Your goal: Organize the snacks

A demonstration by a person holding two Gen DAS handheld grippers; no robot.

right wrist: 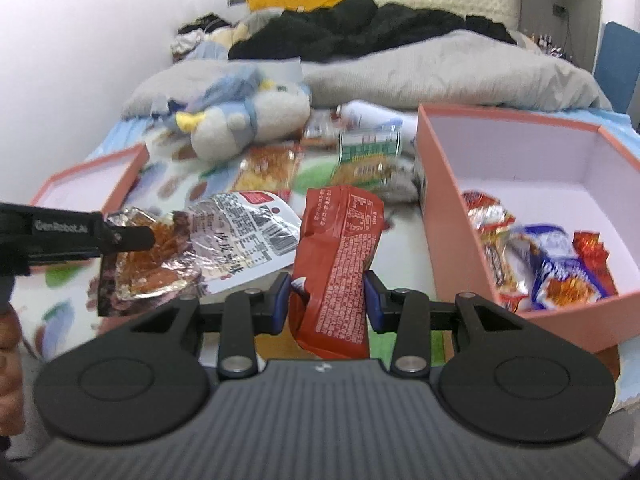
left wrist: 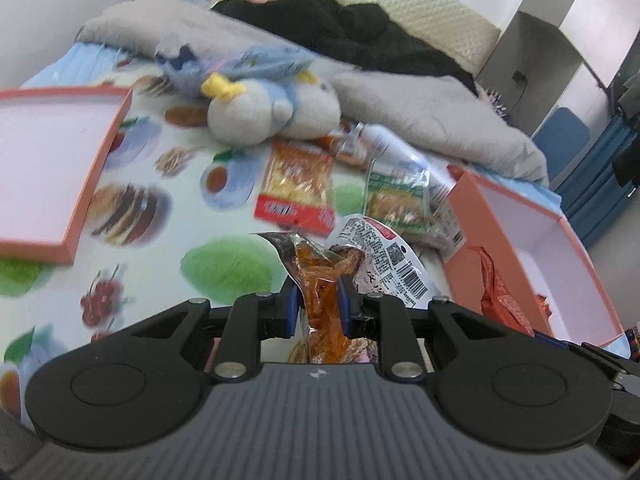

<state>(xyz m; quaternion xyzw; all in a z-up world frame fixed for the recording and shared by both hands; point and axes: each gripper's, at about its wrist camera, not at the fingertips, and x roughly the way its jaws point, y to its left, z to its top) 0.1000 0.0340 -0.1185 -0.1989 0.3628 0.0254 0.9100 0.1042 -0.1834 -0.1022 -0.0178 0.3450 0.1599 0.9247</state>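
In the left wrist view, the left gripper [left wrist: 318, 304] has its jaws clamped on a clear snack packet [left wrist: 320, 280] of orange-brown food with a silver, barcoded back, held up above the fruit-printed bedsheet [left wrist: 168, 208]. Beyond it a red-and-yellow snack bag [left wrist: 296, 188] and a green snack bag [left wrist: 396, 196] lie on the sheet, with a white bottle [left wrist: 384, 140] behind them and a plush toy [left wrist: 260, 112] further back against a grey blanket [left wrist: 432, 120]. A pink box lid [left wrist: 100, 160] lies upturned at the left, and the pink box [left wrist: 472, 216] stands at the right with a red wrapper [left wrist: 500, 292] showing at its near edge. In the right wrist view, the right gripper [right wrist: 326, 294] has its jaws closed against the sides of a red snack bag [right wrist: 340, 264], which stands tilted between them, just left of the pink box [right wrist: 448, 216]. Inside that box, near its front wall, lie a blue-and-white snack packet [right wrist: 560, 268] and red-and-yellow wrappers [right wrist: 488, 216]. The left gripper [right wrist: 132, 236] reaches in from the left, pinching the clear snack packet [right wrist: 208, 248], which hangs close beside the red bag. The plush toy [right wrist: 240, 128], green snack bag [right wrist: 368, 156] and box lid [right wrist: 92, 184] lie behind.
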